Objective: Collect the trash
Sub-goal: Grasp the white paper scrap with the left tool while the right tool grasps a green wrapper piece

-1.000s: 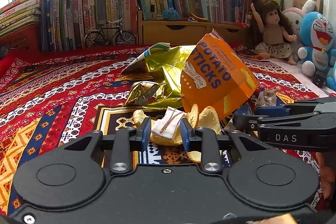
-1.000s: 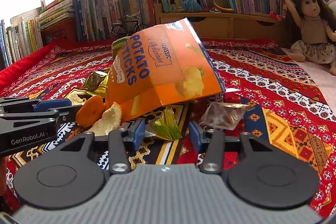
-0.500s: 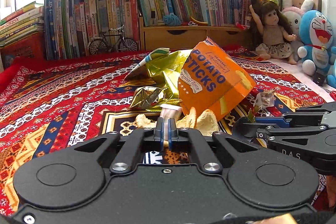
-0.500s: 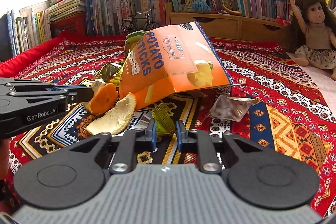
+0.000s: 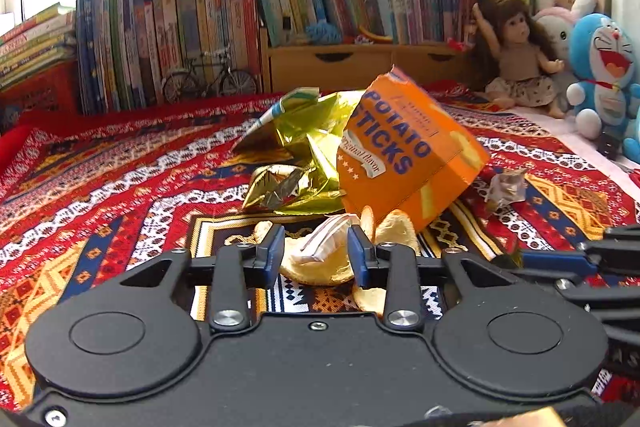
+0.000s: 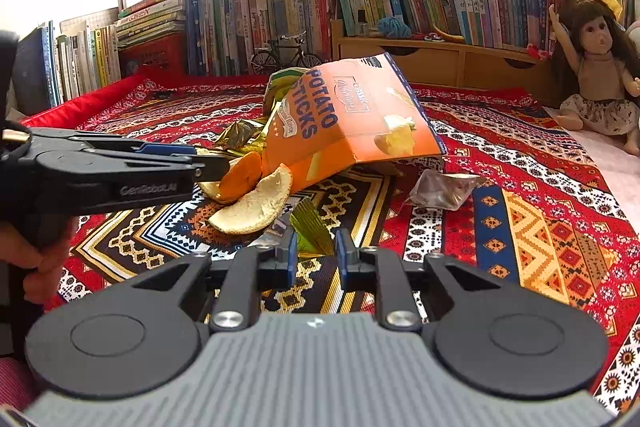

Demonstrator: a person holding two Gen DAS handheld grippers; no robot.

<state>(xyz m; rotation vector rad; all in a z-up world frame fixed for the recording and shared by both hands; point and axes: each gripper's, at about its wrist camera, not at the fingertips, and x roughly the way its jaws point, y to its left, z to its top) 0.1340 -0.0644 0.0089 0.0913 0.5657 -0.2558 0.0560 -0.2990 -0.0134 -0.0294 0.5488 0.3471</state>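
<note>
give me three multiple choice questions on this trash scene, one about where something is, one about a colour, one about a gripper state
1. Where does the clear crumpled wrapper lie relative to the potato sticks bag in the right wrist view?
A. to its right on the cloth
B. inside it
C. behind it by the books

2. What colour is the potato sticks bag?
A. green
B. orange
C. white

3. How is the left gripper now?
A. shut on the bag
B. out of view
C. open, with a white wrapper between its fingers

Answers:
1. A, the wrapper sits on the patterned cloth to the right of the bag.
2. B, the bag's face is orange with blue lettering.
3. C, the blue pads stand apart on either side of the white wrapper, which lies on a piece of peel.
</note>
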